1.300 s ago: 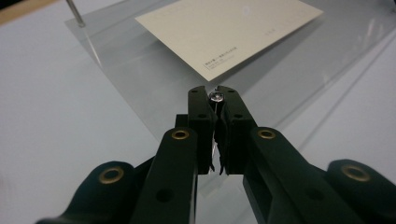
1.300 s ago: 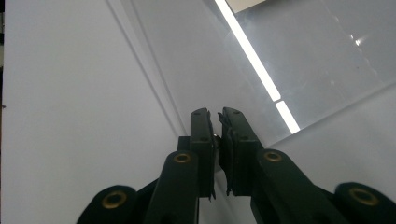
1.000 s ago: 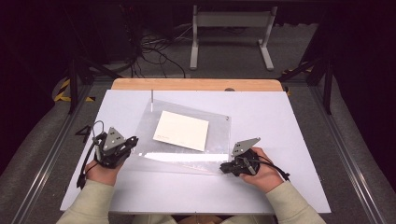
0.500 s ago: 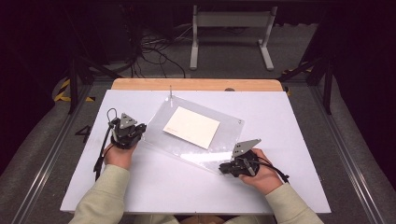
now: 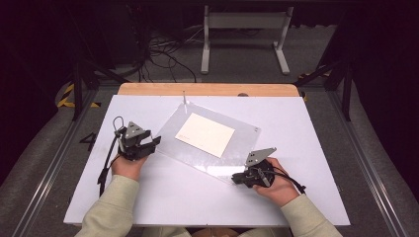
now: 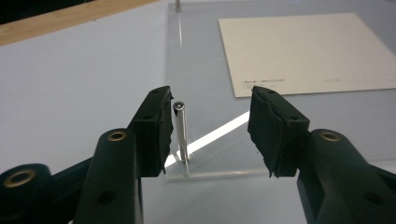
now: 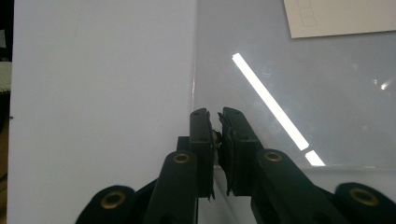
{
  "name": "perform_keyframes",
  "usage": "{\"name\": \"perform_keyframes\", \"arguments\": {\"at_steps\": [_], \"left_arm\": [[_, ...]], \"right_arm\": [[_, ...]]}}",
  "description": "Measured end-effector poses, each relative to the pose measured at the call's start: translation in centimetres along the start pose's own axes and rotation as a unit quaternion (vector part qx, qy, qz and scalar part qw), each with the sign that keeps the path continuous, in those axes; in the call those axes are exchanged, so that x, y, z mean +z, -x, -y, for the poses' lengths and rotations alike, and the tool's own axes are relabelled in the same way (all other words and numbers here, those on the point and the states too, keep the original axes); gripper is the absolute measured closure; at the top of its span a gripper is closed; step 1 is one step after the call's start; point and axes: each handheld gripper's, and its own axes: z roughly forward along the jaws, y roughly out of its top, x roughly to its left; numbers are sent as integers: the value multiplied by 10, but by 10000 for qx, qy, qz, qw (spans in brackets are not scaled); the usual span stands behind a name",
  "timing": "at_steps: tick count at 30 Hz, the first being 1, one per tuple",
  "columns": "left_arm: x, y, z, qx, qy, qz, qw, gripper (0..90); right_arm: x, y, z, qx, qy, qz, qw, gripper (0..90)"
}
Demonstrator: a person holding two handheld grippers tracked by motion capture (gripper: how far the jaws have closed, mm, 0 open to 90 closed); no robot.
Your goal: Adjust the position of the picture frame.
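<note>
White table (image 5: 148,197), dark room beyond.

clear acrylic sheet (image 5: 207,148) | cream card (image 5: 206,134) | silver pin (image 6: 181,133) | white table (image 5: 316,148) | black jaws

both forearms wear pale cream knit sleeves (image 5: 106,212), ribbed at the cuffs. each hand carries a black gripper — left gripper (image 5: 154,142), right gripper (image 5: 237,178) — topped by a grey 3-cornered plate with small holes. 2 black jaws (image 6: 154,130) end in ragged rubber pads, with brass-ringed pivots behind. black cables (image 5: 104,165) trail toward 6 o'clock.
</note>
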Motion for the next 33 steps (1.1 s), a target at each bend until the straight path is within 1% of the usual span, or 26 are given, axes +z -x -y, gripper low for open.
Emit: {"name": "perform_keyframes", "arguments": {"at_steps": [1,3,4,5,6,7,11,12,14,15,16,18,19,21,23,24,25,28,29,33], "left_arm": [[-4,1,1,-24,63,67,10000,483],[-12,1,2,-63,92,167,9998,477],[-16,0,4,-43,167,221,9996,475],[-18,0,5,-89,200,257,9994,475],[-20,-1,6,-93,202,317,9993,475],[-22,-1,8,-143,195,364,9990,475],[-27,-2,13,-156,121,423,9989,478],[-28,-2,14,-146,127,402,9990,478],[-30,-3,16,-173,139,442,9988,486],[-30,-3,16,-148,127,444,9988,491],[-31,-5,17,-135,92,437,9989,496],[-31,-8,19,-179,36,458,9988,503],[-30,-8,19,-224,16,475,9986,506],[-29,-10,21,-238,-65,480,9985,507],[-27,-12,22,-254,-110,466,9985,511],[-27,-13,22,-297,-132,478,9983,517],[-26,-14,23,-273,-156,475,9984,519],[-24,-16,24,-315,-235,465,9981,530],[-23,-16,24,-351,-269,458,9980,532],[-19,-17,25,-352,-352,385,9980,541]], "right_arm": [[0,0,0,7,-4,1,10000,824],[0,-1,-1,-1,-23,0,10000,824],[1,-3,-1,-12,-30,-24,10000,824],[1,-5,-2,3,-65,-75,10000,824],[2,-7,-2,-20,-68,-119,9999,824],[4,-10,-3,-32,-74,-190,9998,824],[11,-28,-7,-108,-120,-441,9989,824],[12,-32,-8,-161,-142,-488,9986,824],[16,-40,-10,-234,-171,-564,9980,825],[18,-45,-12,-295,-191,-605,9976,825],[19,-48,-13,-306,-198,-625,9974,825],[23,-56,-15,-392,-214,-708,9965,825],[25,-59,-16,-399,-212,-728,9963,825],[28,-66,-18,-418,-194,-784,9959,823],[31,-72,-20,-526,-207,-735,9957,823],[33,-75,-22,-576,-218,-711,9956,824],[35,-80,-23,-639,-226,-701,9952,825],[42,-90,-26,-723,-174,-886,9933,824],[44,-92,-27,-706,-141,-950,9929,824],[48,-95,-27,-636,-36,-990,9930,827]]}}
